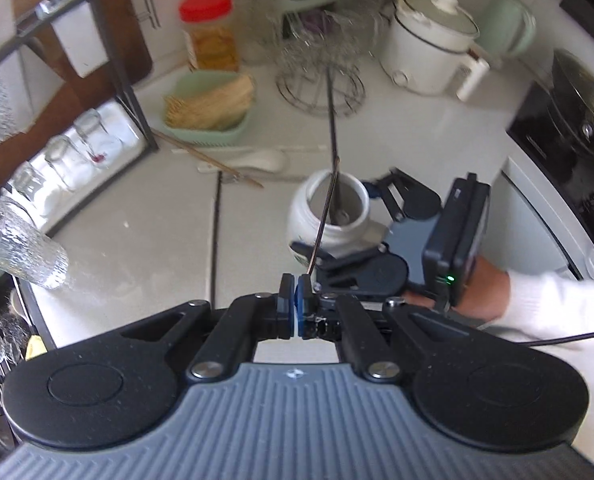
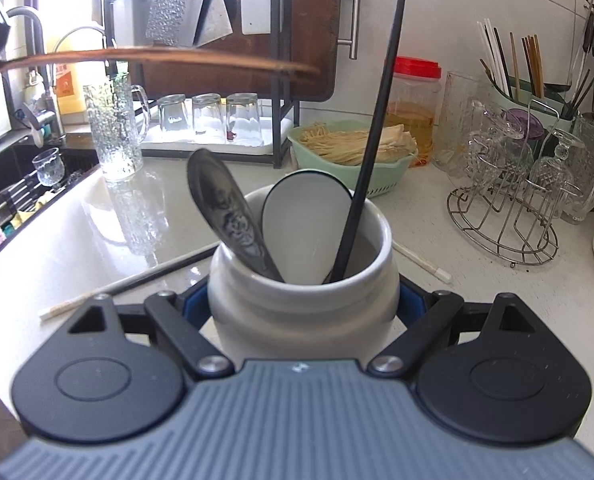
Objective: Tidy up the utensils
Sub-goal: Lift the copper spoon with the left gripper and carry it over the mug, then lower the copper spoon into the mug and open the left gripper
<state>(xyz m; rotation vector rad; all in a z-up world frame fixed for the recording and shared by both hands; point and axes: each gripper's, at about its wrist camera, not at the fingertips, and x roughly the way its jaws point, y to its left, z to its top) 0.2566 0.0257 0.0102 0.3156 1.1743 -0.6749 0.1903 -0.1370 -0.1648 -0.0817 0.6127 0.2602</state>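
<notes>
left gripper [image 1: 297, 300] pinched on a brown chopstick [image 1: 325, 216], its far tip over the jar [image 1: 329, 216] mouth; blur hides whether the tip is inside. right gripper [image 2: 303, 300] clamped around the white jar [image 2: 303, 300] on the counter [image 2: 97, 240]. jar holds a metal spoon [image 2: 225, 216], a white spoon [image 2: 305, 224] and a black chopstick [image 2: 373, 132], leaning right. another chopstick [image 2: 137, 280] lies on the counter left of the jar, a white one [image 2: 421, 260] to the right.

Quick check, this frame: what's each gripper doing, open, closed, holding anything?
Left gripper: closed on a thin brown chopstick, tip over the jar.
Right gripper: closed around the white ceramic jar.
</notes>
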